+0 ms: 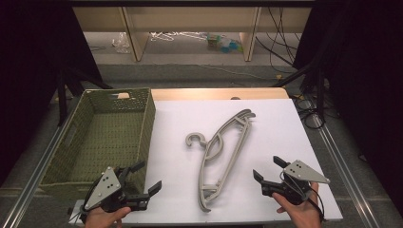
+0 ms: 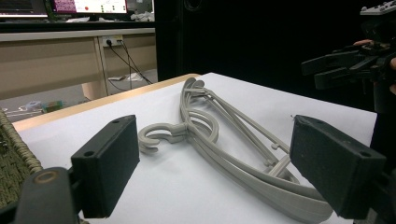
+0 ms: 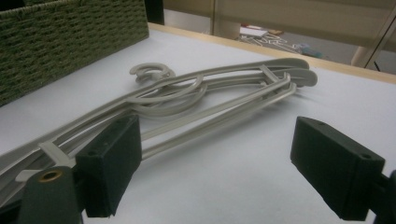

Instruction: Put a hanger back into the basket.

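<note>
We work at a table [image 1: 285, 118] covered in white, with dark curtains at the sides and pale shelving beyond. A stack of grey hangers [image 1: 223, 154] lies flat in the middle of the white sheet, hooks toward the green woven basket [image 1: 102, 142] that sits open at the left edge, likely placed there to take the hangers in. We hold the left gripper [image 1: 145, 178] low at the near edge, just beside the basket's corner, its jaws spread wide and empty, aimed at the hangers. The right gripper [image 1: 268, 170] mirrors it on the other side, jaws also wide apart, nothing between them. Flanking the stack like this, we judge, readies both tools for a pickup.
</note>
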{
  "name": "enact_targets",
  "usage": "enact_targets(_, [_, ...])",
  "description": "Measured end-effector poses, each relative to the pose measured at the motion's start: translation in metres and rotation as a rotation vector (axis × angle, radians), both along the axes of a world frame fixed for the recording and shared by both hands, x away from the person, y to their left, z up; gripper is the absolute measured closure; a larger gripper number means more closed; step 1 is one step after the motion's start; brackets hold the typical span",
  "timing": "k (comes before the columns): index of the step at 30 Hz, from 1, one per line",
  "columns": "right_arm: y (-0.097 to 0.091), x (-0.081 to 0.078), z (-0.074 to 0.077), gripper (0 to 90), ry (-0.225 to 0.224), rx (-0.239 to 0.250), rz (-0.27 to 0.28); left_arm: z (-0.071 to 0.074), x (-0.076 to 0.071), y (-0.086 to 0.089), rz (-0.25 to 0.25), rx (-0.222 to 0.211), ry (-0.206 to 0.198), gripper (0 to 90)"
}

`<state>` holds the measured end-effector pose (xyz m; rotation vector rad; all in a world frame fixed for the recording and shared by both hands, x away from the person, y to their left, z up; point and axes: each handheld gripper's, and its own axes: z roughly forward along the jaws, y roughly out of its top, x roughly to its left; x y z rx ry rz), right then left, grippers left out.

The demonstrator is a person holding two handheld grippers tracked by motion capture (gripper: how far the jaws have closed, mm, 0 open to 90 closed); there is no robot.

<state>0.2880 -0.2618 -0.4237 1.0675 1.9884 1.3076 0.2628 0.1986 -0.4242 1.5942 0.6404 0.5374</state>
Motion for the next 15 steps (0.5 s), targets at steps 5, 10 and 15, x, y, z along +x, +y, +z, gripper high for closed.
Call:
enact_targets(5, [0.006,0.002,-0.001,18.5,0.053,-0.009,-0.002,0.0,0.0,0.001,0.003,0.003,-0.003,15.7])
enact_targets(10, [0.017,0.004,-0.002,20.5,0.105,-0.024,0.017,0.0,0.0,0.0,0.003,0.003,-0.002,15.7])
enact_targets(15, [0.032,0.008,-0.001,21.6,0.149,-0.056,0.024,0.0,0.001,0.001,0.007,0.007,-0.007,15.7])
